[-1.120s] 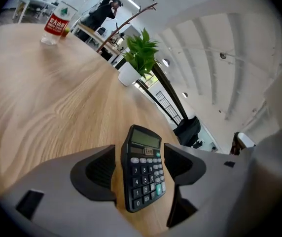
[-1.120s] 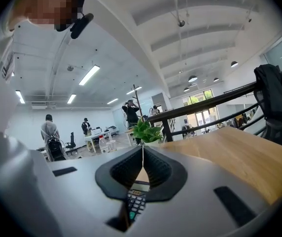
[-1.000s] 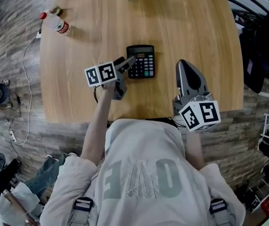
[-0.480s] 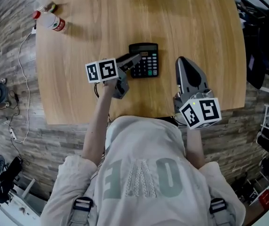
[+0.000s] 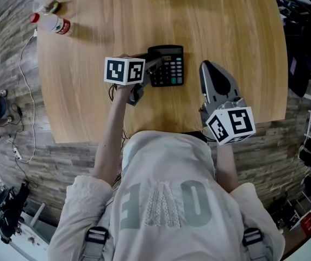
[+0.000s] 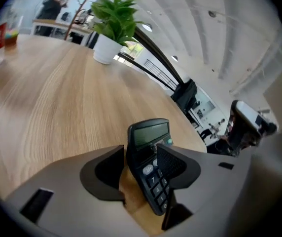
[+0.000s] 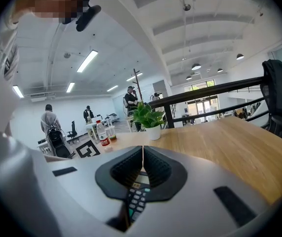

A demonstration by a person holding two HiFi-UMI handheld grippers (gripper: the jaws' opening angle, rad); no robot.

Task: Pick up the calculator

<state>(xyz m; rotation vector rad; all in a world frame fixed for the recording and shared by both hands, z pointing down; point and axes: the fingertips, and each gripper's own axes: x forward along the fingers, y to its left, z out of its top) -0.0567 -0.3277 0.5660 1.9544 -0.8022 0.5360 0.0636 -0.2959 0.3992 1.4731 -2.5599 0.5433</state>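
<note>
A black calculator (image 5: 169,67) lies flat on the round wooden table (image 5: 90,102), near the middle. My left gripper (image 5: 153,64) reaches it from the left, marker cube uppermost. In the left gripper view the calculator (image 6: 150,132) stands slanted between the jaws of the left gripper (image 6: 142,156), which are closing. The right pad overlaps its keys, and bare wood shows between the left pad and its edge. My right gripper (image 5: 205,66) hovers to the calculator's right, shut with nothing in it. In the right gripper view the right gripper (image 7: 142,151) has its pads together, with the calculator (image 7: 136,201) visible below them.
A plastic bottle (image 5: 55,24) with a red label lies at the table's far left. A potted plant (image 6: 106,51) stands at the far edge. The table's near edge runs just in front of my body. A dark chair (image 7: 279,98) is off to the right.
The left gripper has rolled, so its marker cube now faces up, and its jaws have narrowed around the calculator's left side. The right gripper has barely shifted.
</note>
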